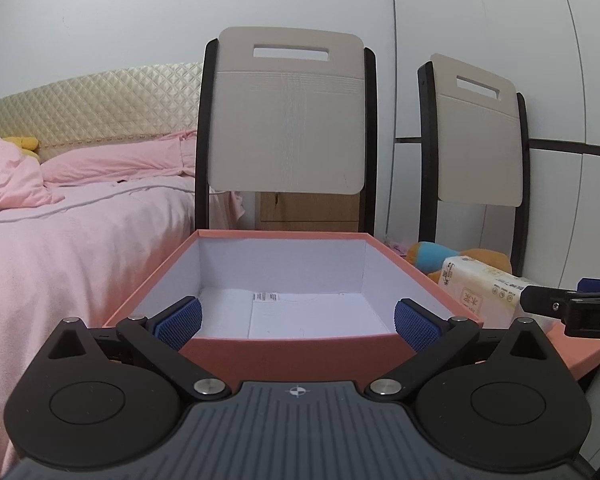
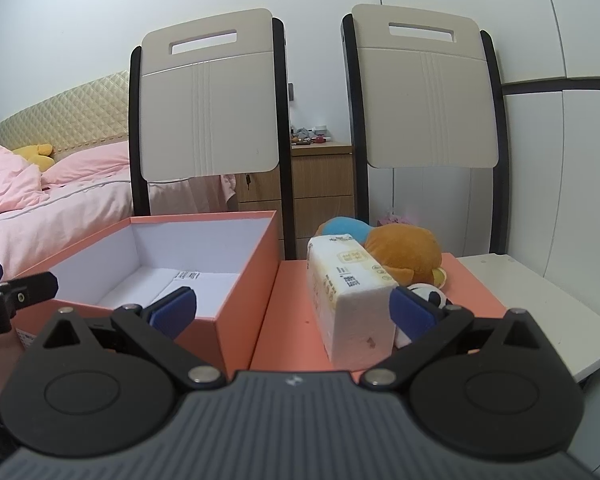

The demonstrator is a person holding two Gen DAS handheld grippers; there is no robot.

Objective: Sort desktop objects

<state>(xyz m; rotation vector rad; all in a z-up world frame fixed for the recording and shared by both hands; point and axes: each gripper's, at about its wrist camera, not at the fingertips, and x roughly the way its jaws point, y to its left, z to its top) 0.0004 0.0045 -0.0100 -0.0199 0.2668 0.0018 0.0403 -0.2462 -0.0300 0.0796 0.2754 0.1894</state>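
Observation:
An open salmon box (image 1: 292,354) with a white inside stands right in front of my left gripper (image 1: 298,320), which is open and empty over its near wall. The box also shows in the right wrist view (image 2: 244,300), left of a flat salmon lid (image 2: 288,320). On the lid lie a tissue pack (image 2: 348,296), an orange and blue plush toy (image 2: 400,248) and a small black-and-white toy (image 2: 428,294). My right gripper (image 2: 294,314) is open and empty, its fingers either side of the pack's near end. The pack also shows in the left wrist view (image 1: 484,292).
Two chairs with cream backs (image 2: 208,108) (image 2: 428,92) stand behind the box and the toys. A bed with pink bedding (image 1: 60,240) is on the left. A wooden drawer unit (image 2: 320,184) stands between the chairs. A white surface (image 2: 540,304) lies to the right of the lid.

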